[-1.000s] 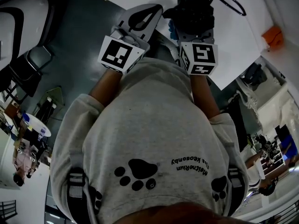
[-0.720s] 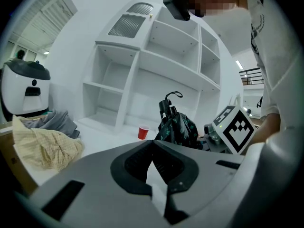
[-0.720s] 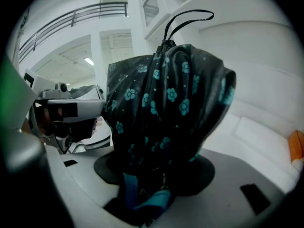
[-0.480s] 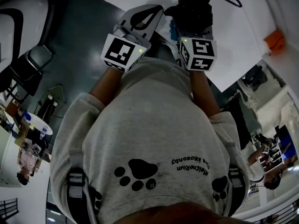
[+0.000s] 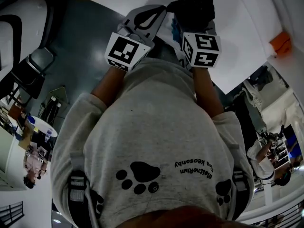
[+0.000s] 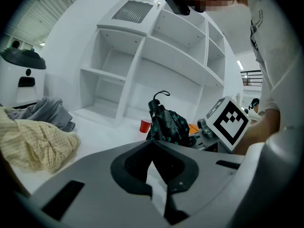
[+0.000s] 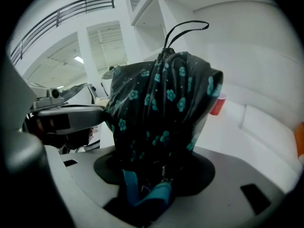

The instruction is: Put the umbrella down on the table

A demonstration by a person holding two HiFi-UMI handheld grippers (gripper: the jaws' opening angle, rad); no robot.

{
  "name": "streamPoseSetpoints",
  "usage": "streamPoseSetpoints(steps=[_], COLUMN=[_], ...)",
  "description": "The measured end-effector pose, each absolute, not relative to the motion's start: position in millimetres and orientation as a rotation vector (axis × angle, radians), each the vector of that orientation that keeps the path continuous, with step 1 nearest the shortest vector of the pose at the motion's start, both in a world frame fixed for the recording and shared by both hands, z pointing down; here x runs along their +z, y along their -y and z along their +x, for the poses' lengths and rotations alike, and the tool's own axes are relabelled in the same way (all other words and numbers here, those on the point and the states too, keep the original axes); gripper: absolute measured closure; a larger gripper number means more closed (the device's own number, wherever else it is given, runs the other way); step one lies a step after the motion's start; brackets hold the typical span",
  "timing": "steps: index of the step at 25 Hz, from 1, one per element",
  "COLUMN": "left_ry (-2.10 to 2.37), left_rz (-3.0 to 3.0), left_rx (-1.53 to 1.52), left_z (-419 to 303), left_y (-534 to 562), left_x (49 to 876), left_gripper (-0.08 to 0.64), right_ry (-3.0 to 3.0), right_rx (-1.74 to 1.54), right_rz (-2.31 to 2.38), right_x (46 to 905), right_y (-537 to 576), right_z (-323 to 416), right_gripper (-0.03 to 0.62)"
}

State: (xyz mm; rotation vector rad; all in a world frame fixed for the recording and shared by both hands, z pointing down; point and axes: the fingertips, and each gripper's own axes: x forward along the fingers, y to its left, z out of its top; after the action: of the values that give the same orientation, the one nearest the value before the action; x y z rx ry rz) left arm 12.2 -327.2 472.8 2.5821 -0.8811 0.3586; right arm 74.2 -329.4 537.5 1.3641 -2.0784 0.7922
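A crumpled yellowish checked cloth (image 6: 33,144) is lying on the smooth white desk (image 6: 102,134). Our left tongs (image 6: 153,151) are hanging pinched together, empty. Our right tongs (image 7: 147,189) are clamping the folded umbrella (image 7: 164,108), glossy dark fabric with teal flowers, upright over the desk. A red cup (image 6: 145,125) is standing before white shelving (image 6: 156,65).

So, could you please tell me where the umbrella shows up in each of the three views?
Head view: the umbrella is the dark bundle at top centre.
Left gripper view: umbrella just right of centre.
Right gripper view: umbrella fills the middle, held by the right gripper.
Shared landmark: the red cup beside it in both gripper views.
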Motion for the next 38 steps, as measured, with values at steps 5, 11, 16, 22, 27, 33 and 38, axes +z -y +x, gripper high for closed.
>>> streamPoseSetpoints(steps=[5,11,16,22,27,33,38], left_ry=[0.86,0.855,0.854,0.854,0.863,0.863,0.879], left_rz=[2.565,2.567,2.556,2.544,2.529,2.519,2.515], left_rx=[0.385,0.377,0.384,0.402,0.396,0.386,0.384], left_z=[14.0,15.7,19.0,21.4,22.1,22.4,21.7], left_y=[343.2,359.2,364.8,368.3,369.3,368.5,368.3], left_x=[482.5,487.6,493.5,497.9,500.8,500.3,499.5], left_gripper=[0.543,0.543,0.543,0.543,0.543,0.543,0.543], right_ry=[2.056,2.016,1.99,1.96,1.948,1.94,1.889], right_rx=[0.848,0.919,0.976,1.046,1.078,1.121,1.151], right_rz=[1.366,1.36,1.342,1.312,1.294,1.263,1.263], right_x=[547.6,561.7,571.4,580.6,586.9,592.8,597.8], right_y=[345.8,358.4,365.0,370.8,372.4,375.2,375.7], right_z=[76.4,75.5,77.7,78.4,78.4,76.9,81.8], right_gripper=[0.327,0.327,0.327,0.327,0.327,0.327,0.324])
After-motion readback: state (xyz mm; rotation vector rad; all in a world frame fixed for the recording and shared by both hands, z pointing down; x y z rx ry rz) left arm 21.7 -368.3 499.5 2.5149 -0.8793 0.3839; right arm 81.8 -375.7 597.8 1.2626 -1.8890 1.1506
